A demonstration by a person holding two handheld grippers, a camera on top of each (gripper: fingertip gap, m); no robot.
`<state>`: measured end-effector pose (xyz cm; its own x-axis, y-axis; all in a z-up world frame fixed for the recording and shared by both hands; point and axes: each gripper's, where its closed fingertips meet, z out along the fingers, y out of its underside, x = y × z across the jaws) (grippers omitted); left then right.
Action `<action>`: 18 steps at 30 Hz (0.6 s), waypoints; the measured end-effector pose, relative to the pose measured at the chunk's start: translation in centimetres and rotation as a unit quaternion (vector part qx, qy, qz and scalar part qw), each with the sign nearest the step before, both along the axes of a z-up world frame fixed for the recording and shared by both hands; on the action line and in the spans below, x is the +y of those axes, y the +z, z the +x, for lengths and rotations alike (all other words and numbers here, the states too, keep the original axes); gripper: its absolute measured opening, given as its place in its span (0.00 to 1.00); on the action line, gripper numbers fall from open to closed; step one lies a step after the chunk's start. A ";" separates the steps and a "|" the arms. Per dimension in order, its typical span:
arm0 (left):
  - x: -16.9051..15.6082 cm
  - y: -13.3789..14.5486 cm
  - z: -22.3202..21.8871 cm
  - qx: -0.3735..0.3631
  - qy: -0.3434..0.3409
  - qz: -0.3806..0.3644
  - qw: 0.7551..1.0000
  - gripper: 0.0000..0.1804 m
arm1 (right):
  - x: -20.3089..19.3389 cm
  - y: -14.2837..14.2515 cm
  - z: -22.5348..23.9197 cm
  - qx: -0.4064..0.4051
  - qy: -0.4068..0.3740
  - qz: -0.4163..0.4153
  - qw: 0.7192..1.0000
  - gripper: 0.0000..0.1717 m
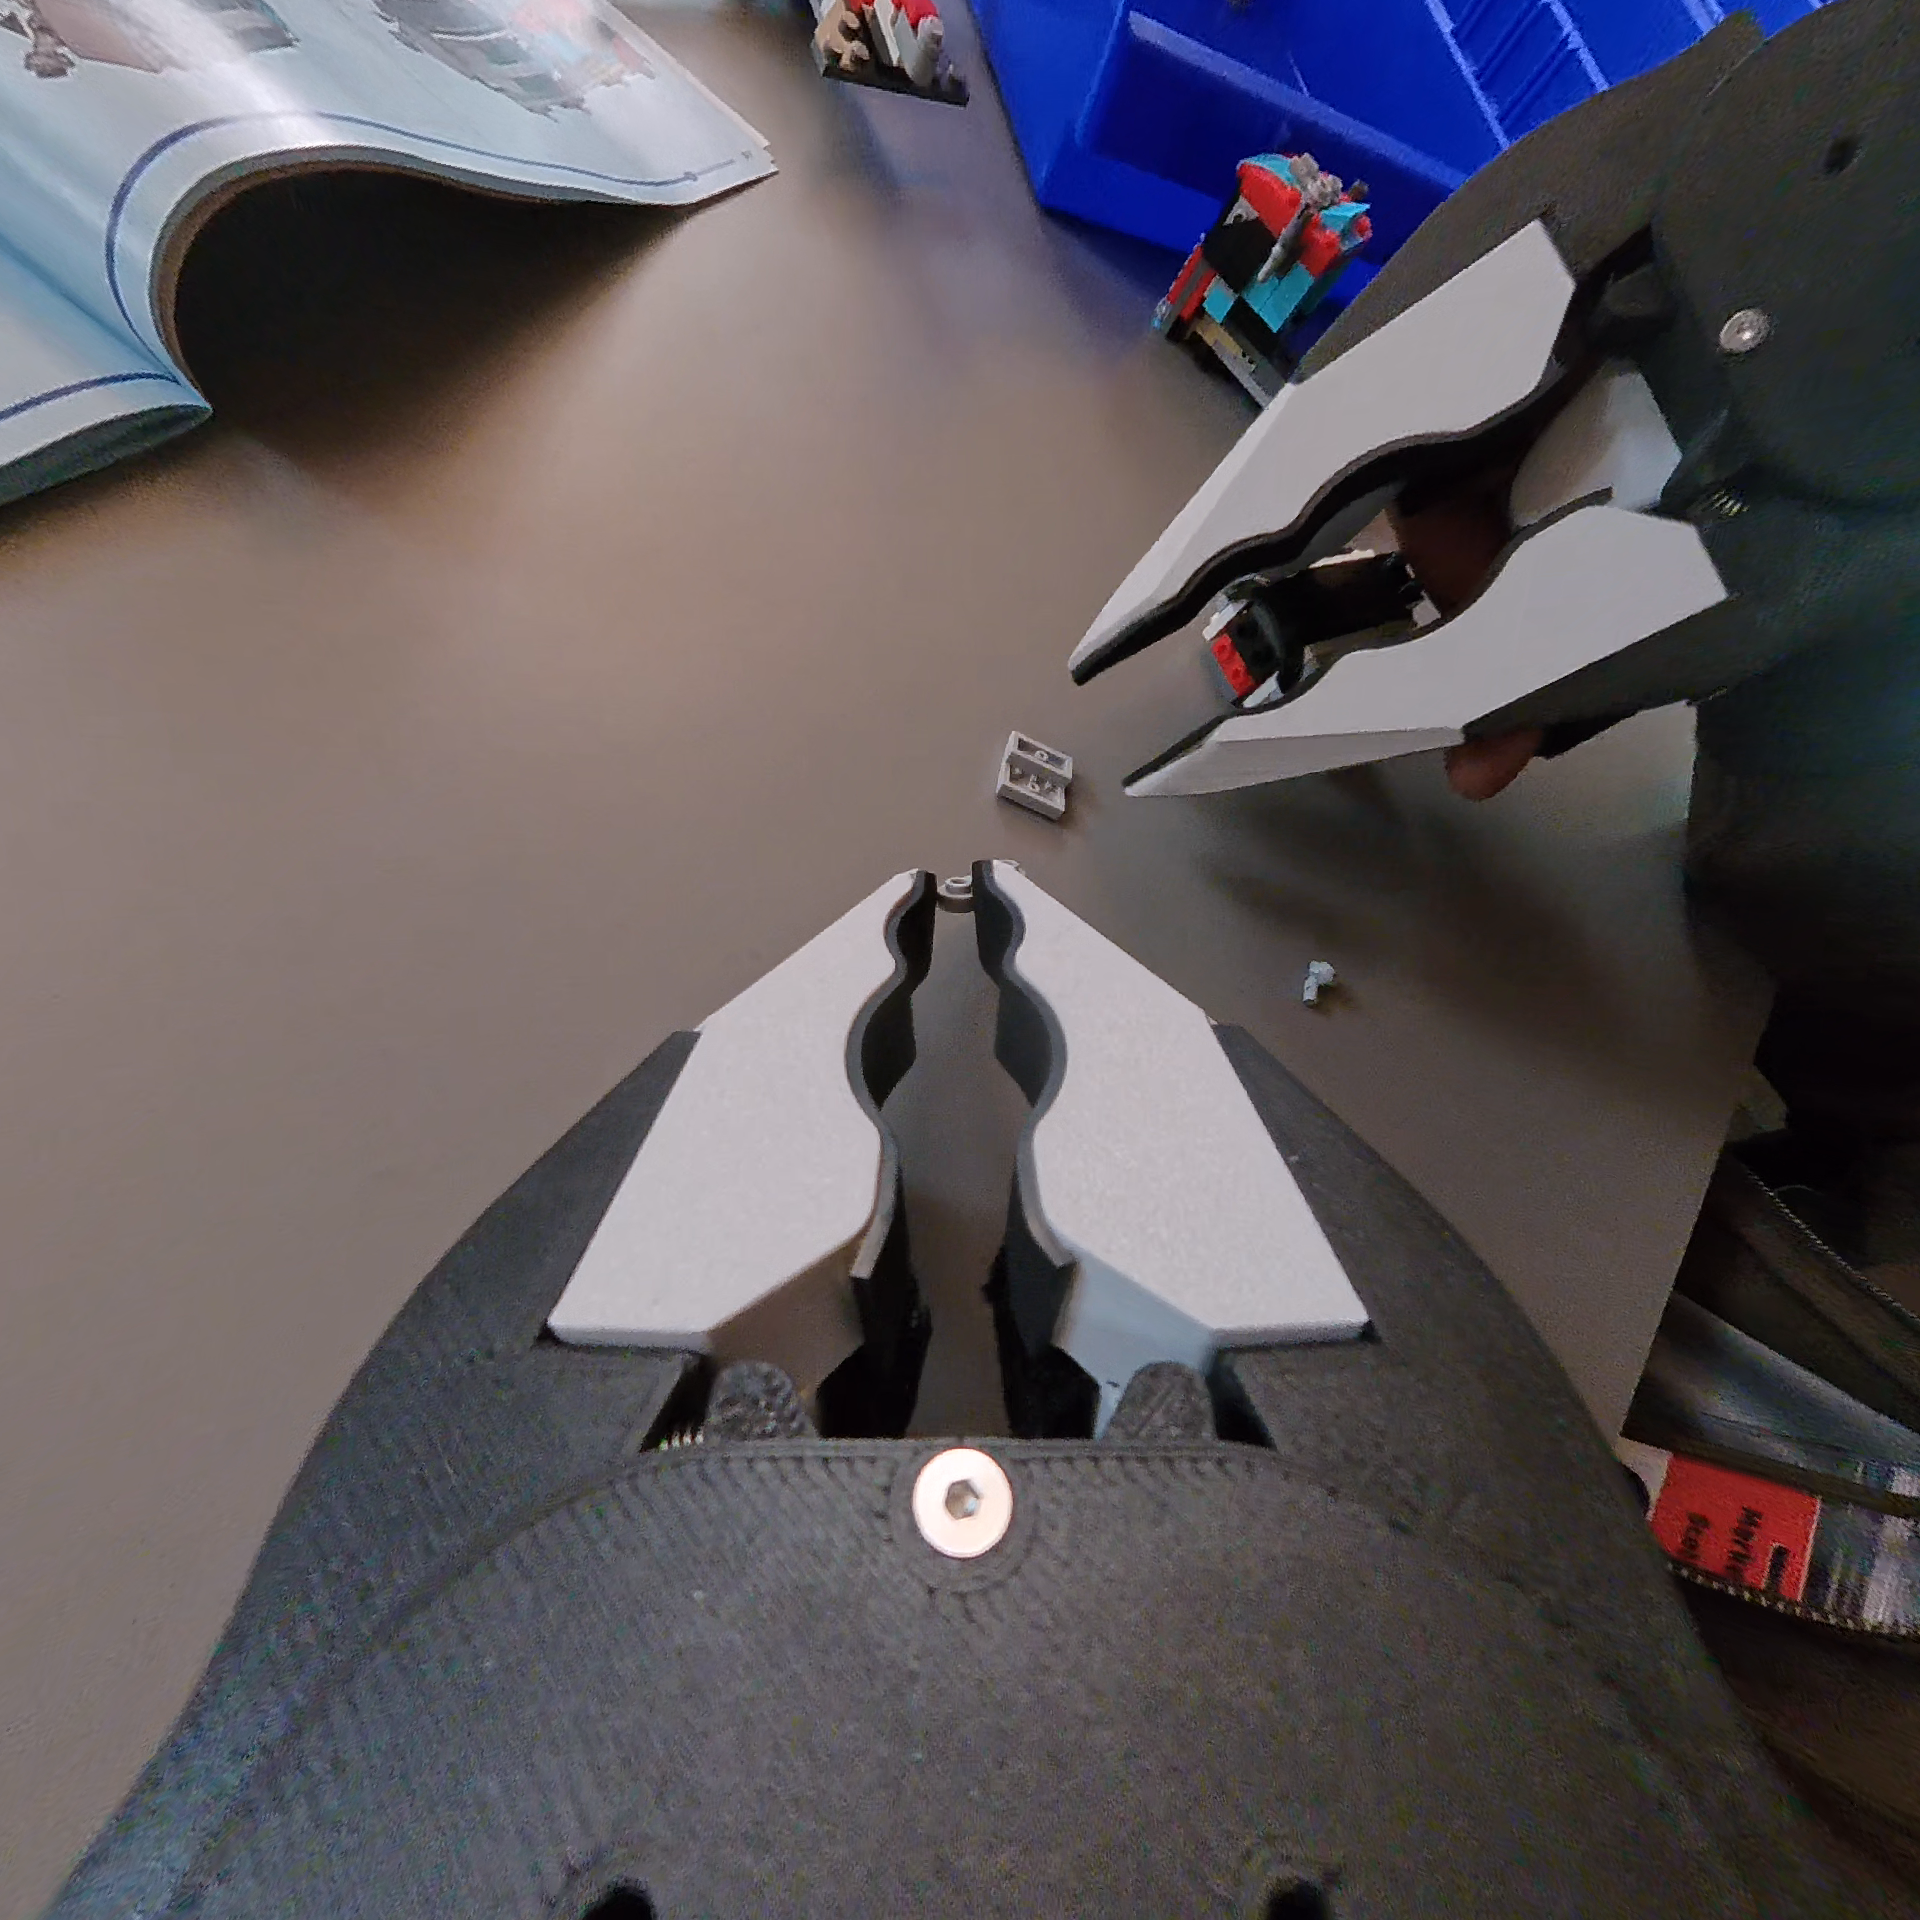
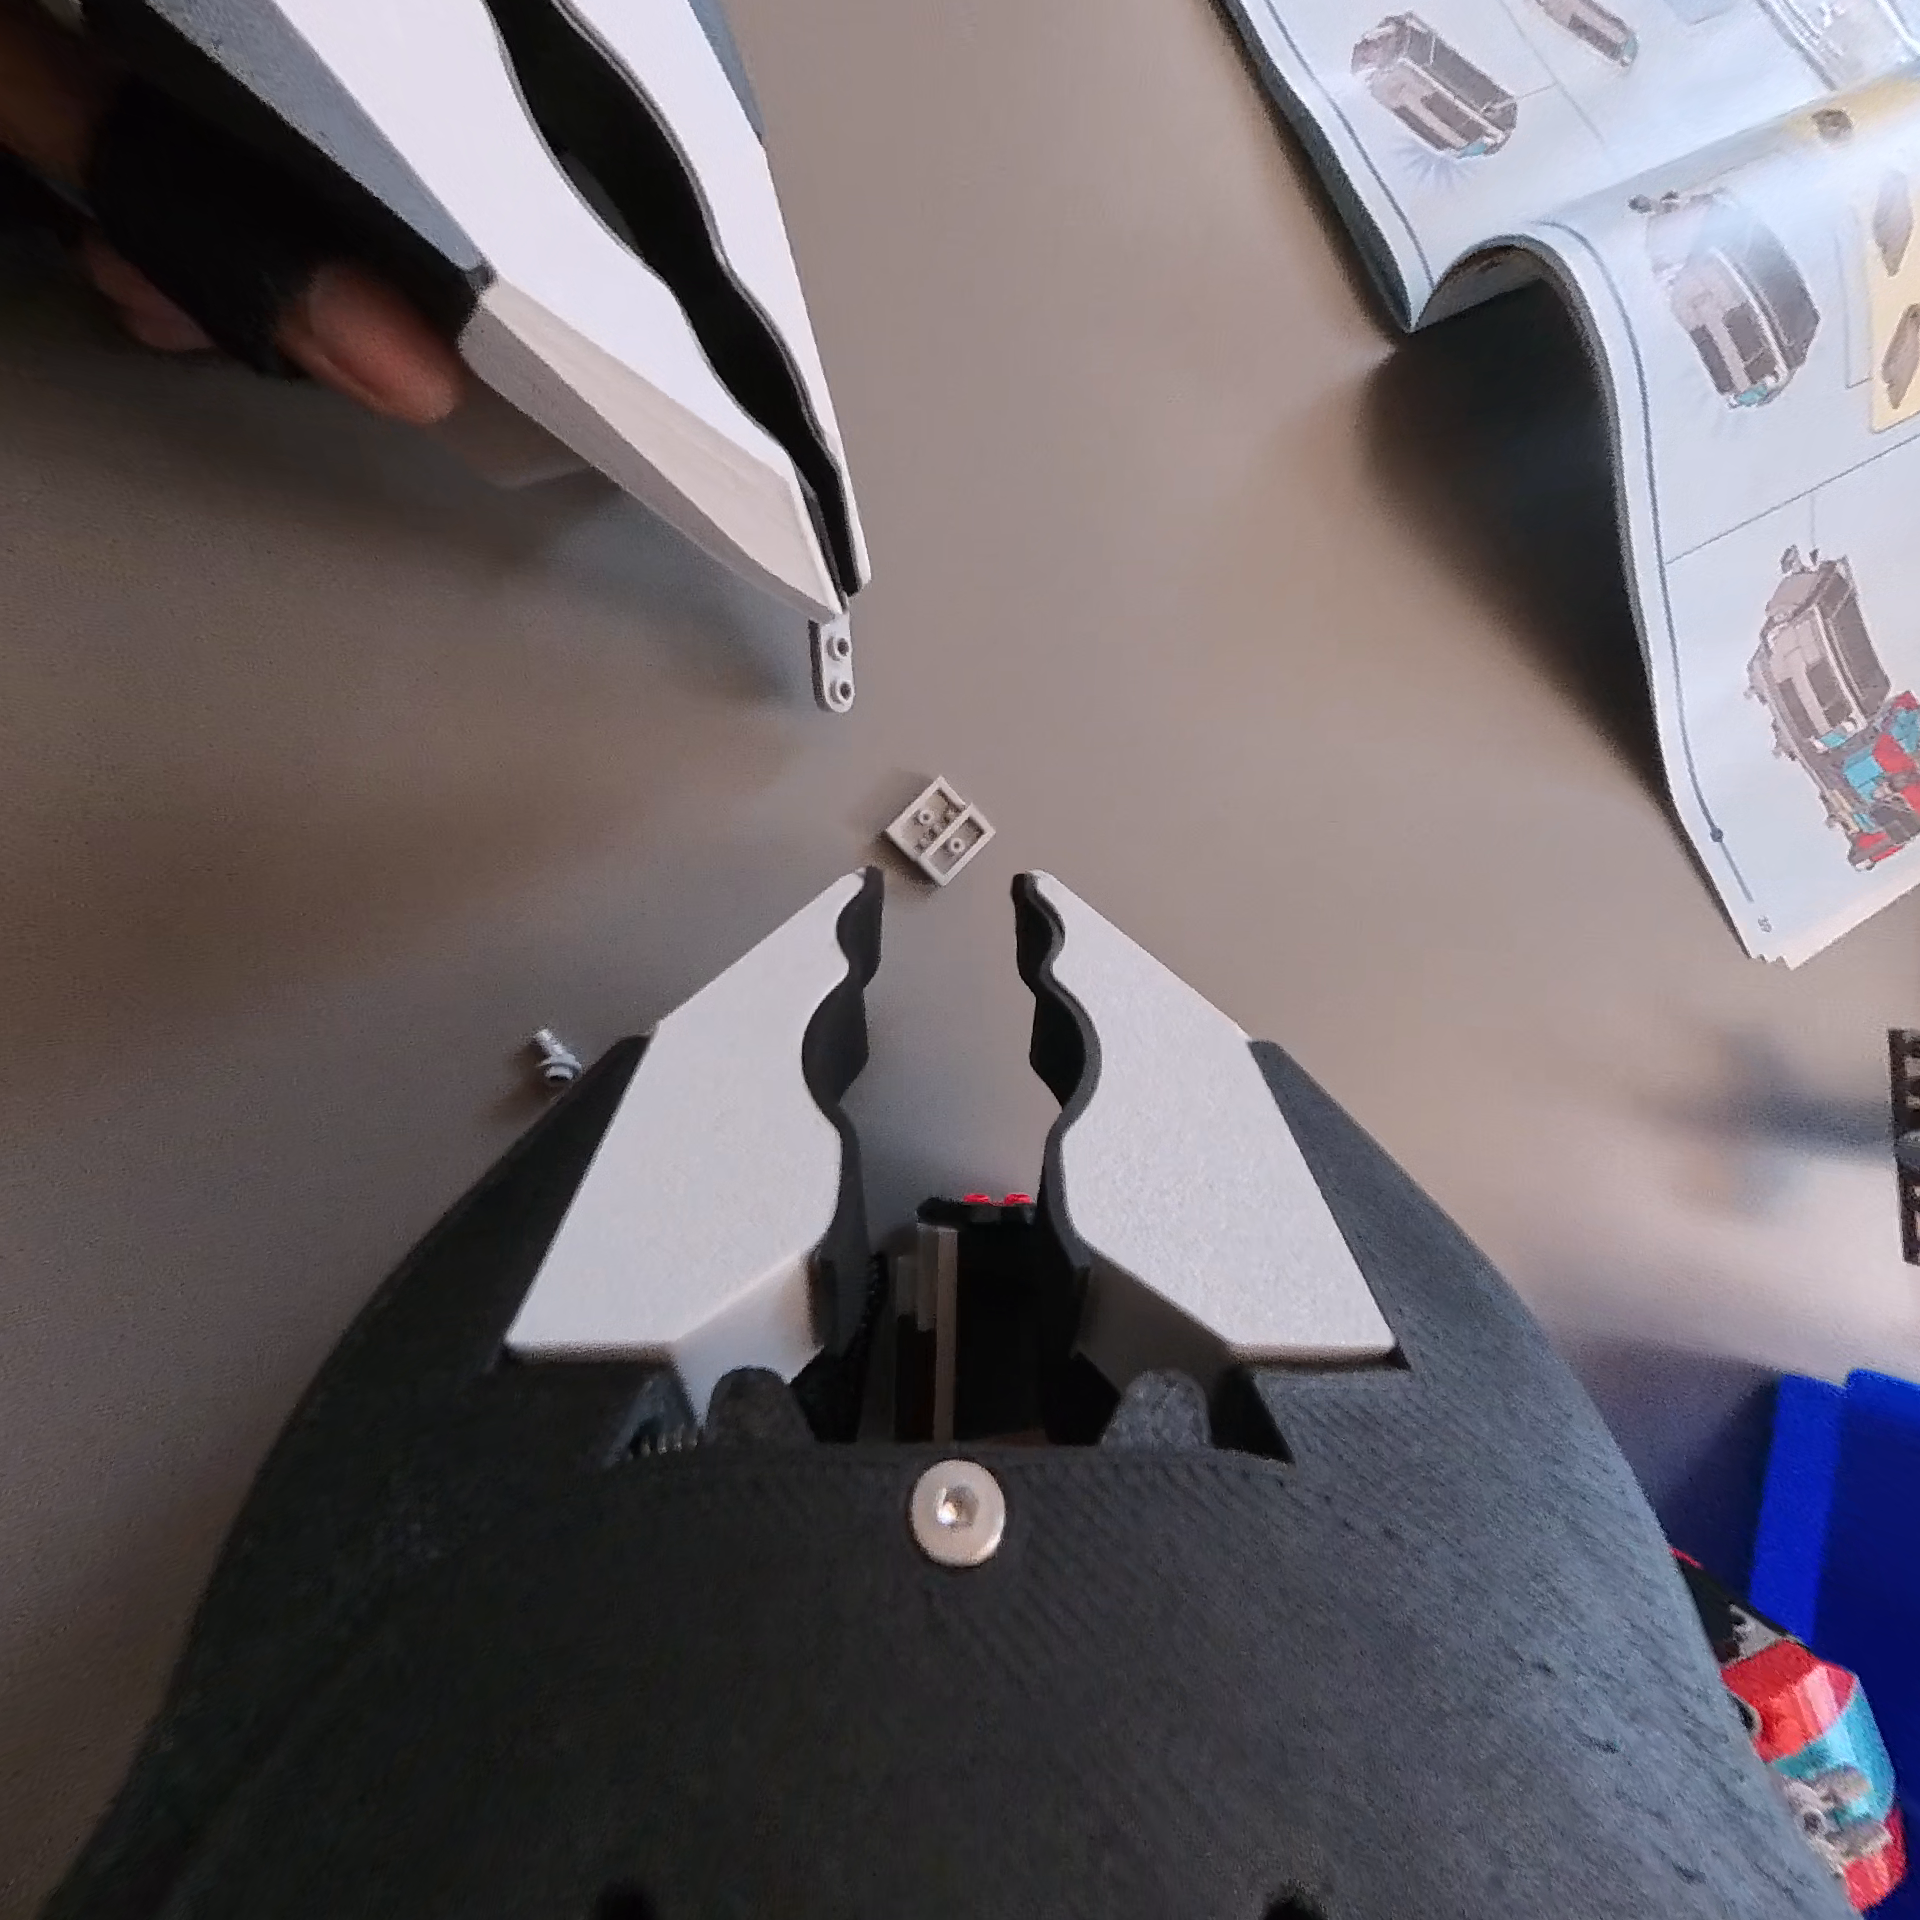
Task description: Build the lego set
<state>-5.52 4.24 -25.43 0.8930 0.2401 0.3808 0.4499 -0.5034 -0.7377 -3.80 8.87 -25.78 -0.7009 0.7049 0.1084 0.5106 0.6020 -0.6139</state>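
Observation:
My left gripper (image 1: 951, 881) is shut on a small grey two-stud plate (image 1: 956, 891). In the right wrist view the plate (image 2: 834, 665) sticks out of the left gripper's tips (image 2: 844, 594), above the brown table (image 2: 1195, 675). My right gripper (image 2: 945, 894) holds a black, red and grey brick assembly (image 2: 966, 1309) deep between its fingers, and its tips stand apart. The left wrist view shows that assembly (image 1: 1288, 623) clamped in the right gripper (image 1: 1107, 727). A grey square brick piece (image 1: 1034, 777) lies underside up on the table between both grippers, just ahead of the right tips (image 2: 940, 831).
A tiny grey-blue pin (image 1: 1317, 980) (image 2: 551, 1060) lies on the table. An open instruction booklet (image 1: 312, 156) (image 2: 1662, 416) lies at one side. A blue bin (image 1: 1247, 94) and a red, teal and black brick model (image 1: 1268, 260) stand beyond the right gripper. A smaller build (image 1: 894, 42) sits farther off. My right fingertips sit around 6 cm from my left ones.

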 end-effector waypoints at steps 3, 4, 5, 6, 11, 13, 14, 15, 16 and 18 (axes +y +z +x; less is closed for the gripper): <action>0.0 0.0 -0.1 0.000 0.002 -0.002 1.000 0.04 | 0.0 -0.1 -0.2 0.001 -0.005 0.017 1.000 0.16; 0.0 -0.1 -0.1 0.001 0.004 -0.003 1.000 0.04 | -0.1 -0.1 -0.2 0.002 -0.007 0.020 1.000 0.16; 0.0 -0.1 -0.1 0.000 0.005 -0.003 1.000 0.04 | -0.1 -0.1 -0.3 0.003 -0.009 0.022 1.000 0.16; 0.0 -0.1 -0.2 0.000 0.006 -0.002 1.000 0.04 | -0.2 -0.1 -0.4 0.002 -0.010 0.025 1.000 0.16; 0.0 0.2 -0.2 -0.006 0.006 0.007 1.000 0.05 | -0.6 -0.7 -0.5 -0.008 -0.014 0.047 0.999 0.16; 0.0 0.2 -0.2 -0.006 0.006 0.008 1.000 0.04 | -0.7 -1.0 -0.7 -0.011 -0.020 0.057 0.998 0.16; 0.0 0.2 -0.2 -0.006 0.005 0.008 1.000 0.04 | -0.8 -1.0 -0.8 -0.010 -0.023 0.057 0.998 0.15; 0.0 0.2 -0.1 -0.006 0.004 0.010 1.000 0.05 | -0.9 -1.0 -0.8 -0.011 -0.024 0.058 0.998 0.14; 0.0 0.3 -0.1 -0.006 0.003 0.012 1.000 0.05 | -0.9 -1.0 -0.8 -0.010 -0.023 0.059 0.998 0.12; 0.0 0.5 0.0 -0.009 0.000 0.020 1.000 0.04 | -1.1 -1.0 -0.8 -0.008 -0.020 0.058 0.998 0.10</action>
